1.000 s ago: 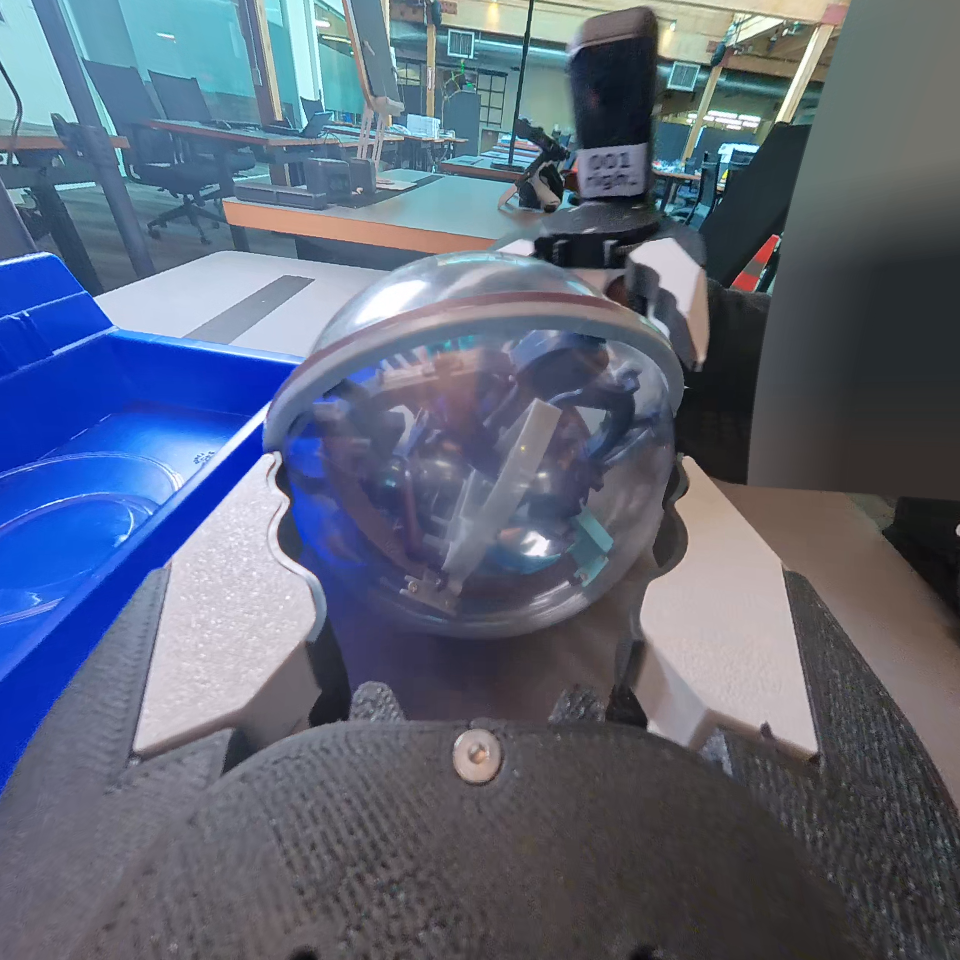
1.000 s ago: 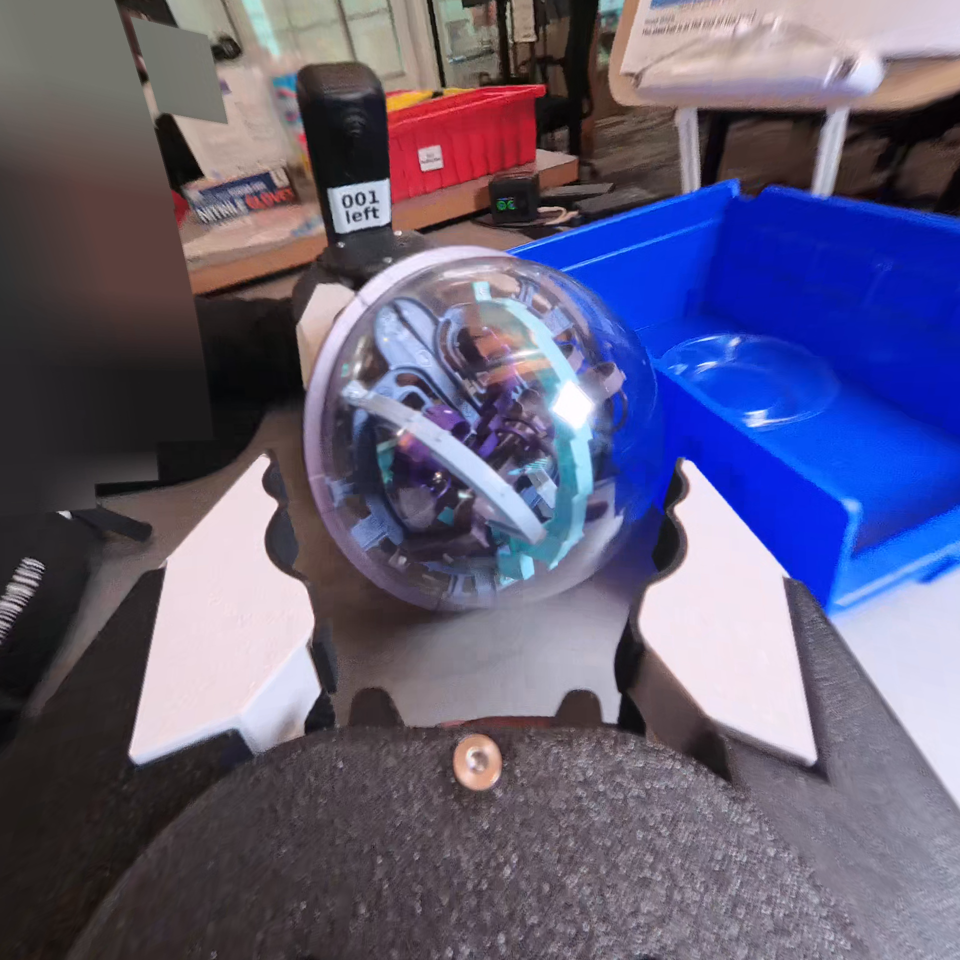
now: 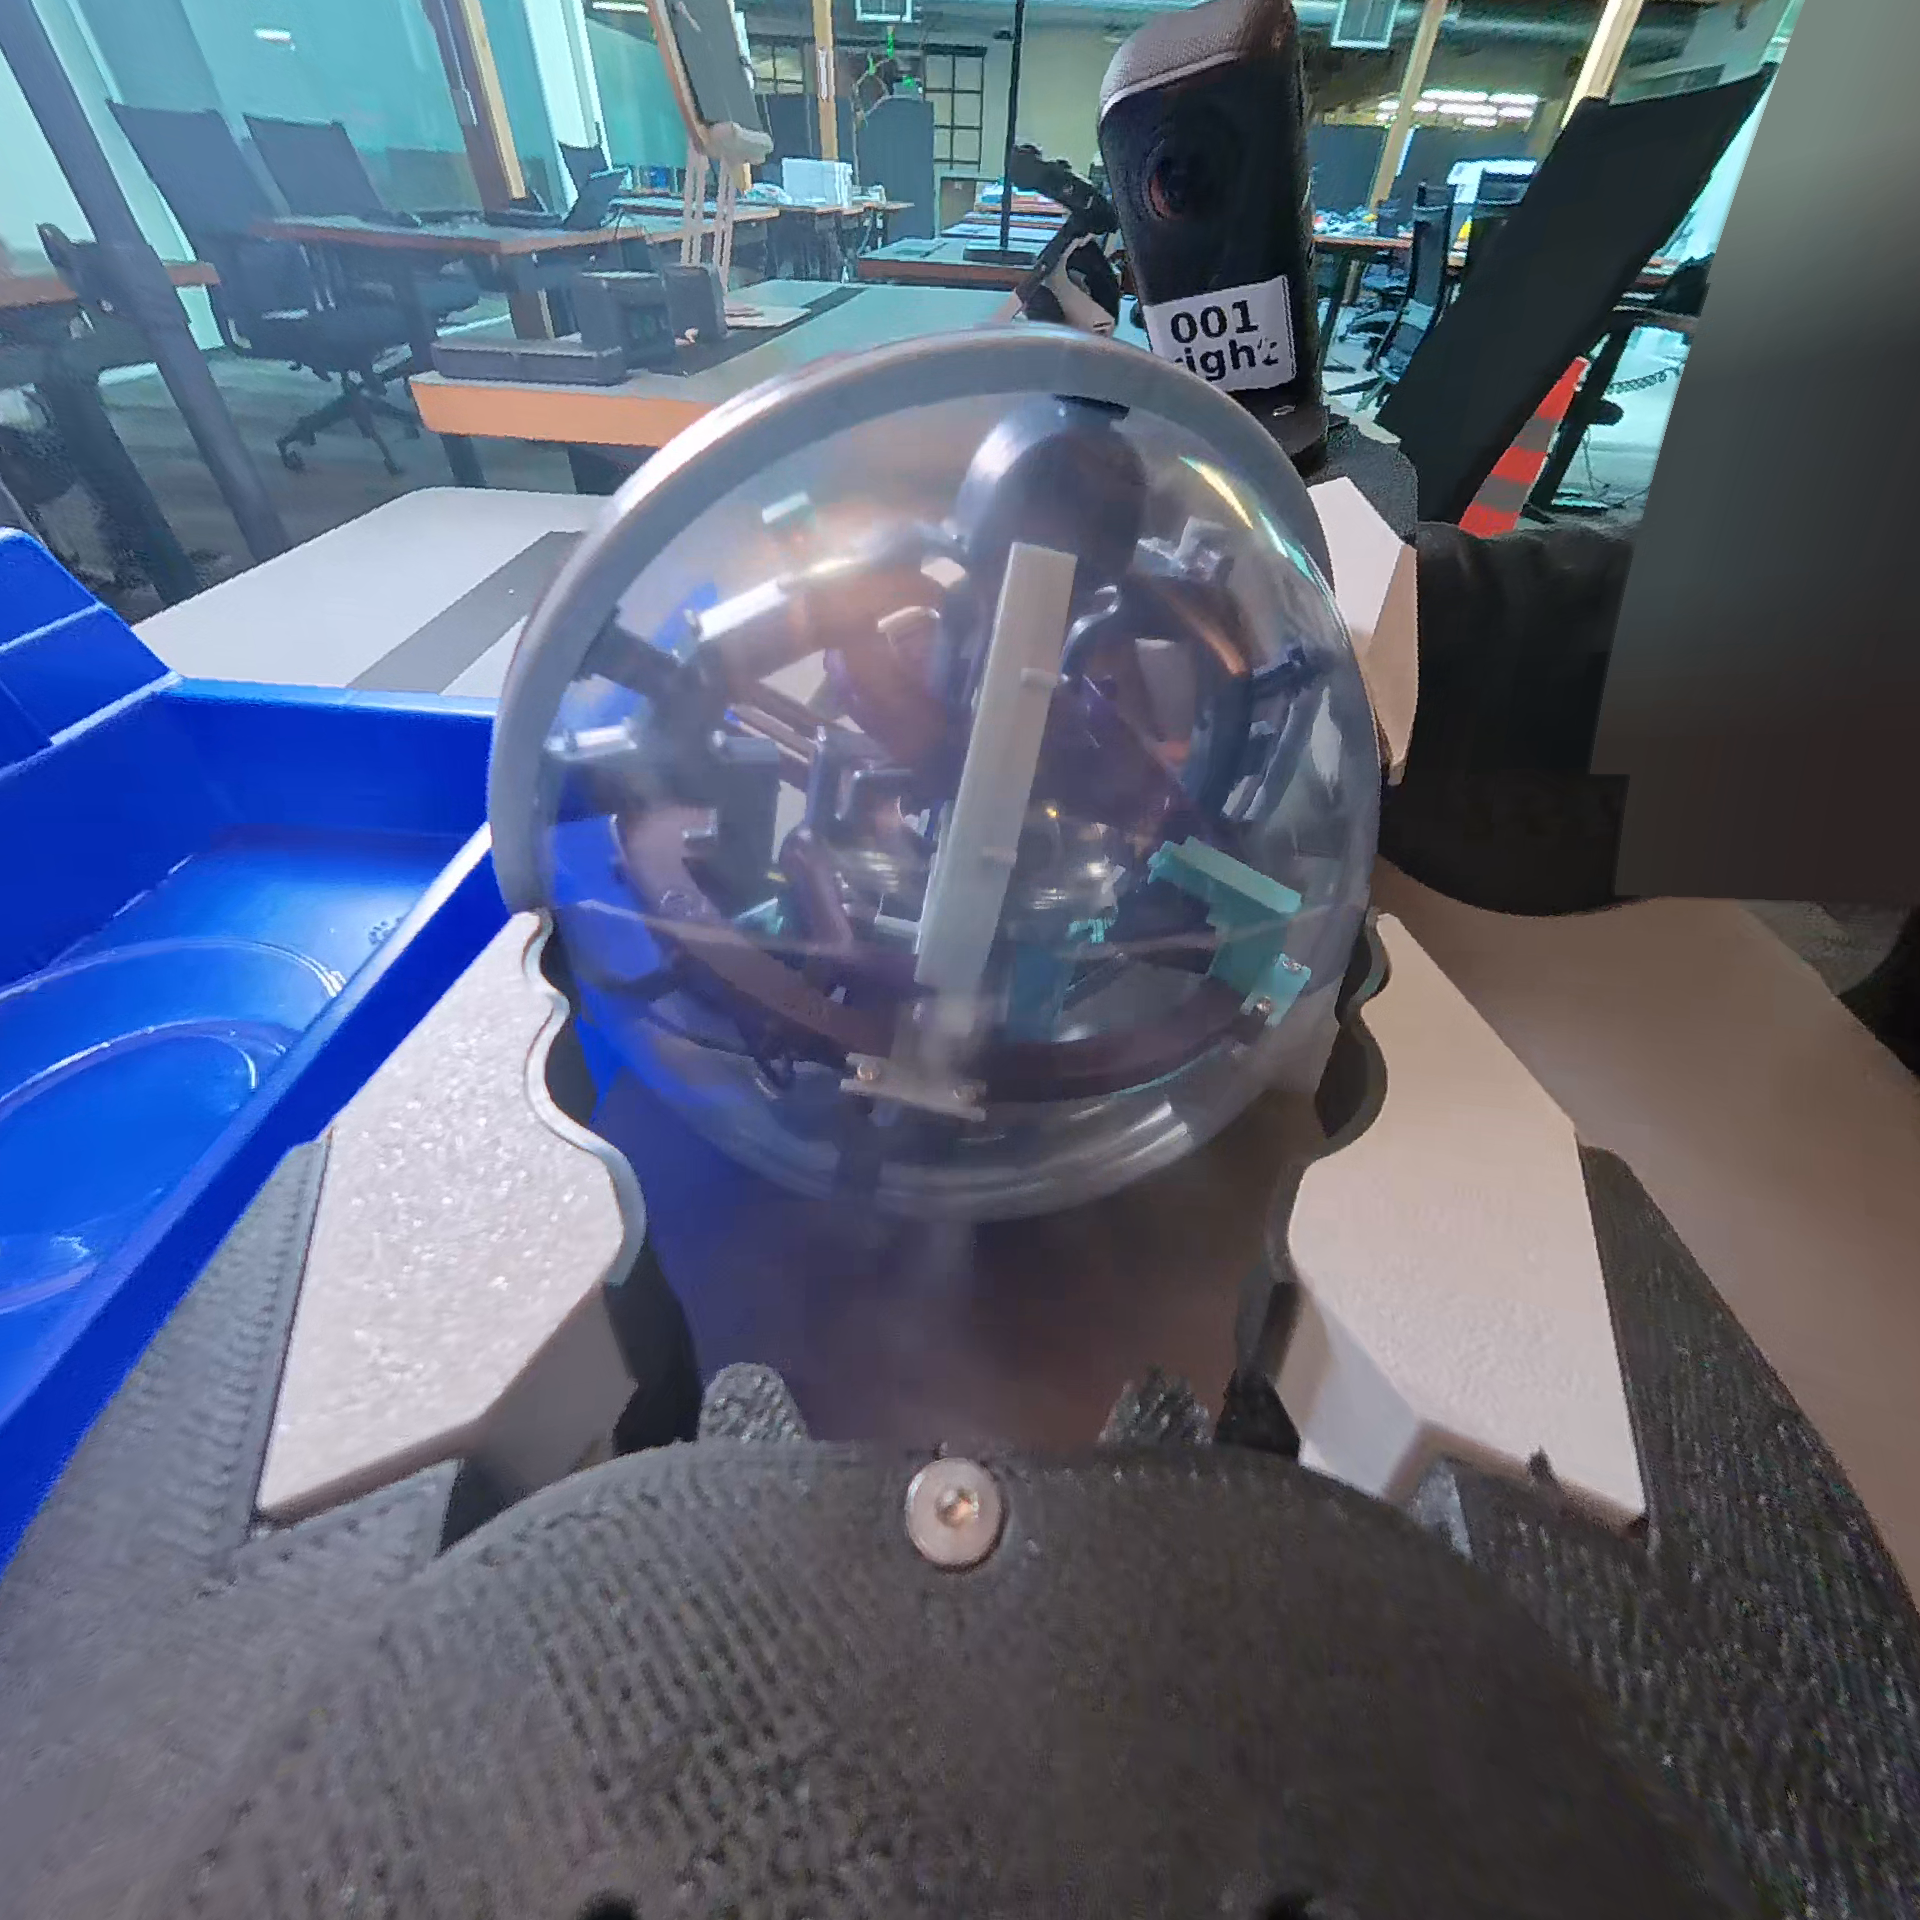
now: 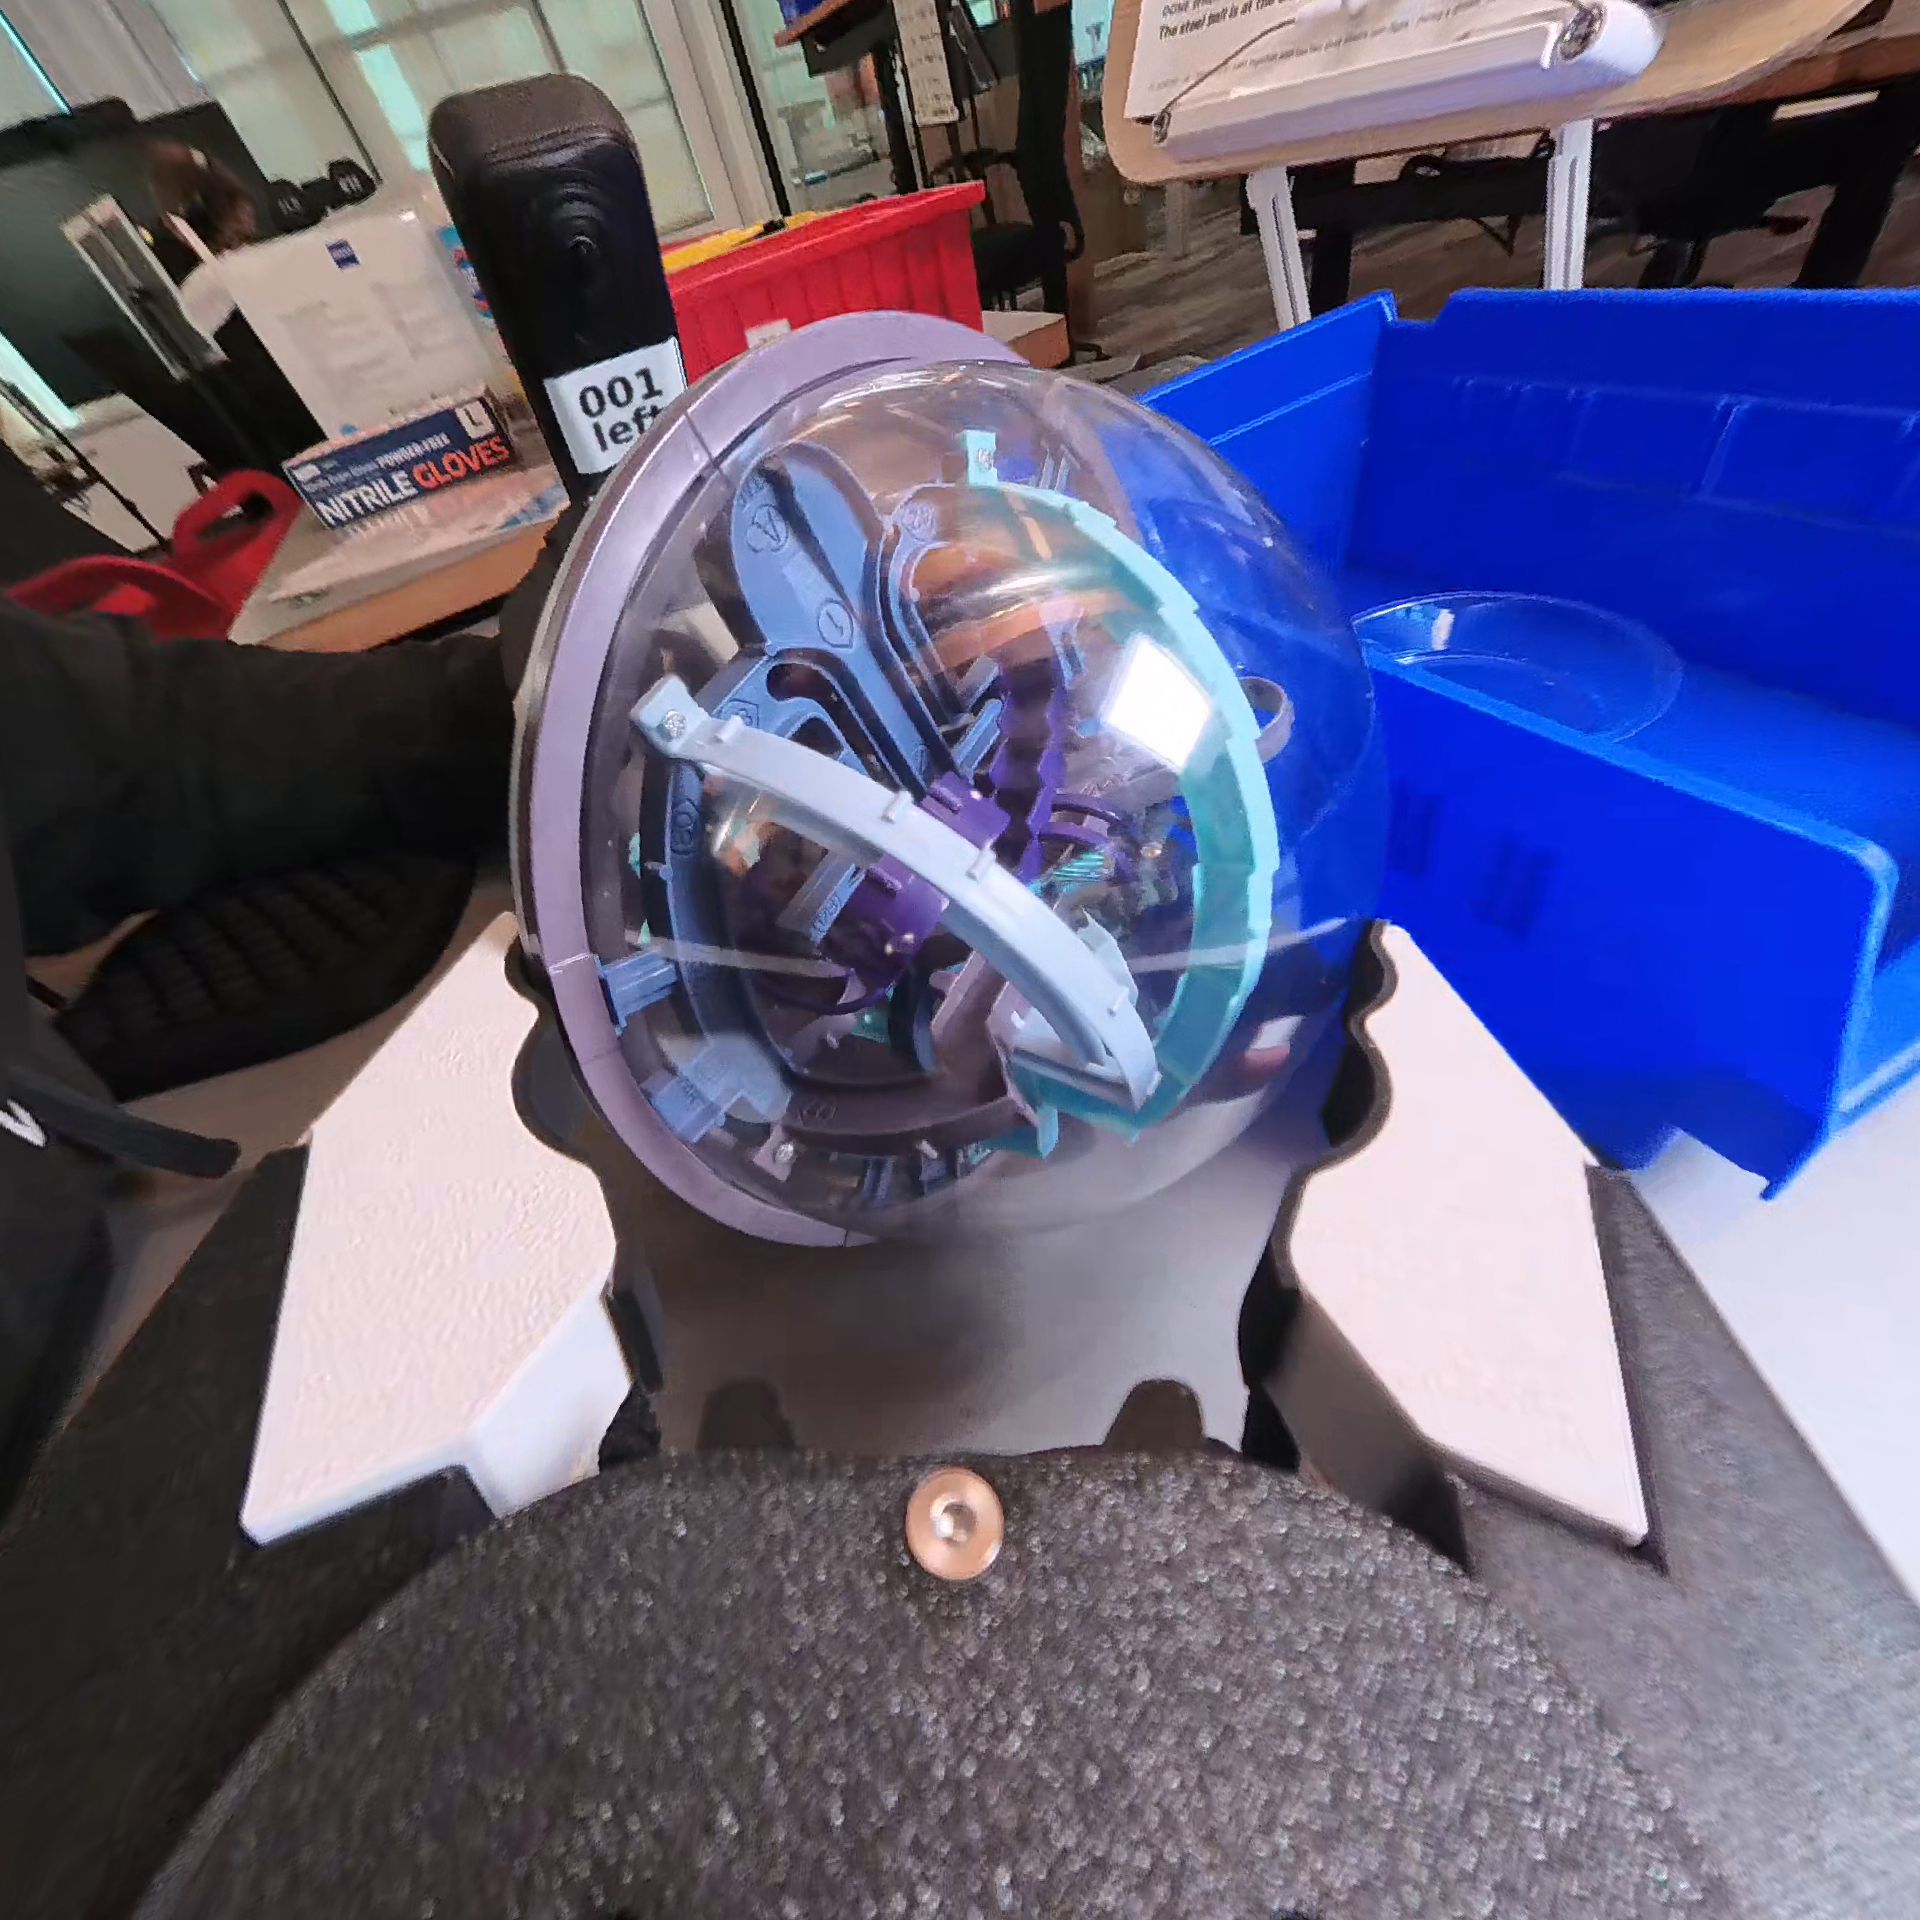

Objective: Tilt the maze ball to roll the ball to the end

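Note:
The maze ball [image 3: 935,779] is a clear sphere with a grey seam ring and grey, teal, blue and purple tracks inside. It fills the middle of both views, and in the right wrist view [image 4: 935,779] its seam ring stands steeply tilted at the left. My left gripper [image 3: 951,935] is shut on the ball from one side. My right gripper [image 4: 945,935] is shut on it from the opposite side. The ball is held above the table. Each gripper's black camera shows behind the ball in the other's view [image 3: 1216,208] [image 4: 561,260]. I cannot make out the small ball inside.
A blue bin [image 3: 260,769] stands close beside the ball and holds a clear plastic dome [image 3: 135,1039]; both show in the right wrist view [image 4: 1662,468] [image 4: 1517,655]. The pale table [image 3: 1558,1039] lies below. A red bin [image 4: 831,260] and a glove box [image 4: 405,468] sit farther back.
The ball has been rotated between the grippers: its seam ring has swung from nearly level to steeply tilted. The ball sits higher and closer in both views.

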`<state>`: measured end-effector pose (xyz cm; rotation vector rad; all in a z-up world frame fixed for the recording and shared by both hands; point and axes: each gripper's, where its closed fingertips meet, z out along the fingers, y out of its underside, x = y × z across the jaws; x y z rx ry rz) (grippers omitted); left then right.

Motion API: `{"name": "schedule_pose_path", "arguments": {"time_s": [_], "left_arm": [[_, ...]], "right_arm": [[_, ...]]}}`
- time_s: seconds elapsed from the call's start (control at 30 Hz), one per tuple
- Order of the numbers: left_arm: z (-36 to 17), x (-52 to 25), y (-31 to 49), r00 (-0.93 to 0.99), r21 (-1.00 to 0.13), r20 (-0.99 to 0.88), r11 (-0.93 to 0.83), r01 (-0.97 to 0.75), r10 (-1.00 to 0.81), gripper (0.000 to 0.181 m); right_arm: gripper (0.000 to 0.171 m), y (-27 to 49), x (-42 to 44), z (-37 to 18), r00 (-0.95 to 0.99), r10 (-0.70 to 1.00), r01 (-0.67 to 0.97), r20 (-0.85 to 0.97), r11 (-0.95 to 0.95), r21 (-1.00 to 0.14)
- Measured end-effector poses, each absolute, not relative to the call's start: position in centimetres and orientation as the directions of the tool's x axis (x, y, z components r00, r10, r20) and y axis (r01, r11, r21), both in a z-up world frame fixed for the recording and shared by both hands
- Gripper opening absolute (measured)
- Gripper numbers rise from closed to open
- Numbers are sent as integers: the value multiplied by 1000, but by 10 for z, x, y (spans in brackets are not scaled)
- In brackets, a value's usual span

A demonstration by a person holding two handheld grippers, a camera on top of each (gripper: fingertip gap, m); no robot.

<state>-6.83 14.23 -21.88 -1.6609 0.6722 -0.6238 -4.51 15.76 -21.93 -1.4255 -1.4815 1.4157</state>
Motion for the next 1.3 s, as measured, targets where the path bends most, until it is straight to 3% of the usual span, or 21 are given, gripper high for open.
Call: {"name": "schedule_pose_path", "arguments": {"time_s": [0.37, 0.87, 1.3], "left_arm": [[-222, -65, 142, 702, -972, 123, -229, -59, -701, 142], [-220, -60, 140, 724, -983, -11, -126, -135, -690, 141], [-232, -58, 140, 728, -976, -32, -137, -172, -684, 141]], "right_arm": [[146, 158, -42, -221, -216, 928, 279, -304, -240, -930], [146, 157, -39, -216, -237, 953, 220, -189, -137, -966], [146, 158, -38, -215, -217, 970, 224, -112, -62, -973]]}}
